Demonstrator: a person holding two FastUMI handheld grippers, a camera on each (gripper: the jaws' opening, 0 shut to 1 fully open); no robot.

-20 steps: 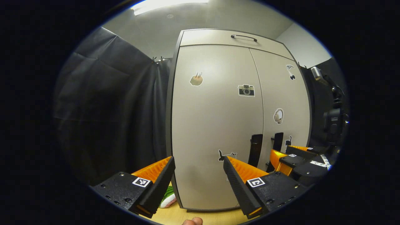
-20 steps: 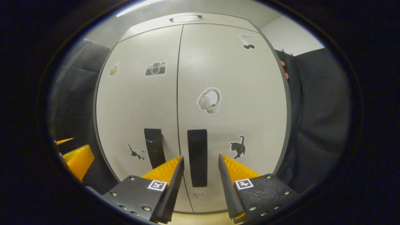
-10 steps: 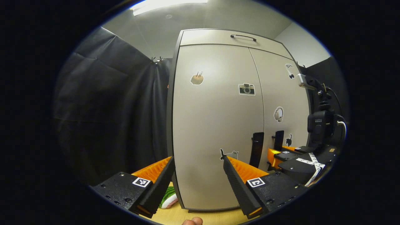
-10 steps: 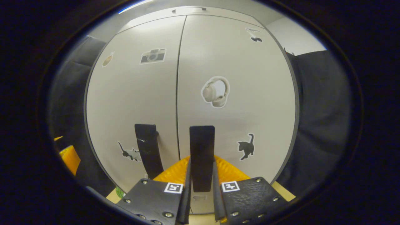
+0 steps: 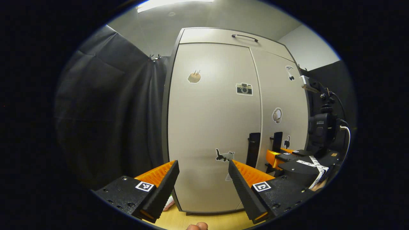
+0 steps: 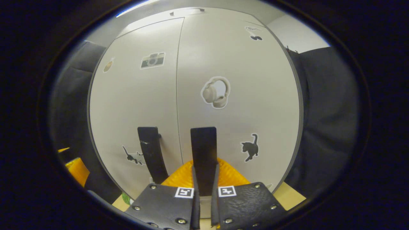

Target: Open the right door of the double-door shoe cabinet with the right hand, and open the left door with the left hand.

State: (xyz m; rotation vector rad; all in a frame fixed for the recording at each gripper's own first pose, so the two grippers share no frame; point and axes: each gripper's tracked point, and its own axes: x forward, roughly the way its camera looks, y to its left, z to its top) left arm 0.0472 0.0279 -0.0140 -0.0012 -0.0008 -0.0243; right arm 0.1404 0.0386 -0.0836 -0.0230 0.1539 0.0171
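The pale double-door shoe cabinet (image 5: 207, 127) stands straight ahead, and both doors look flush. Each door carries a dark vertical handle beside the centre seam. In the right gripper view, my right gripper (image 6: 204, 171) is shut on the right door's handle (image 6: 203, 147), both fingers pressing its lower part. The left door's handle (image 6: 149, 150) stands free beside it. In the left gripper view, my left gripper (image 5: 203, 166) is open in front of the left door, short of the left handle (image 5: 253, 149). Farther right there, the right gripper (image 5: 281, 156) sits at the right handle (image 5: 277, 141).
Black curtains (image 5: 105, 121) hang on both sides of the cabinet. A top drawer with a bar handle (image 5: 244, 37) runs above the doors. A green-and-white shoe (image 5: 167, 203) lies at the cabinet's lower left on the wooden floor (image 5: 204, 220).
Over the last second my right gripper moved in around the right handle and shut on it, then tightened. The left gripper stayed open; the cabinet slid slightly left in its view.
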